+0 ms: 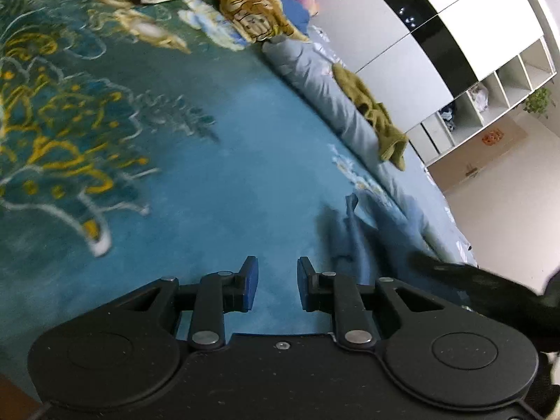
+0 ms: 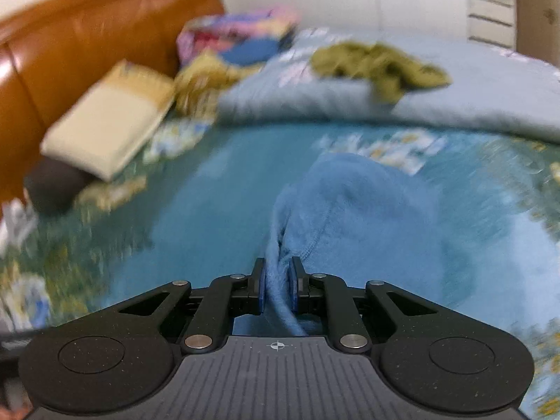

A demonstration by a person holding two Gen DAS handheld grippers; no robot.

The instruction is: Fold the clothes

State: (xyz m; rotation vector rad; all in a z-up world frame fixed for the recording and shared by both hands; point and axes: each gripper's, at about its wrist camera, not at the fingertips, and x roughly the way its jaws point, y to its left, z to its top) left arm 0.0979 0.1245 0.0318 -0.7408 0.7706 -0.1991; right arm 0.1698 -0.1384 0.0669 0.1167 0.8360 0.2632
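A light blue garment (image 2: 367,210) lies bunched on the teal patterned bedspread (image 2: 210,192). My right gripper (image 2: 278,285) is shut on a bunched edge of it, and the cloth trails forward from the pads. In the left wrist view the same blue garment (image 1: 364,231) shows at the lower right, with the dark shape of the other gripper (image 1: 472,280) beside it. My left gripper (image 1: 277,281) is open over bare bedspread (image 1: 210,182), with nothing between its fingers. An olive green garment (image 2: 381,63) (image 1: 374,115) lies crumpled on a pale blue quilt.
A rolled pale blue quilt (image 1: 315,73) (image 2: 420,105) runs along the far side of the bed. Pillows (image 2: 108,126), a dark cushion (image 2: 52,185) and colourful bedding (image 2: 238,31) sit by the brown headboard (image 2: 87,28). White wardrobe and open shelves (image 1: 490,98) stand beyond the bed.
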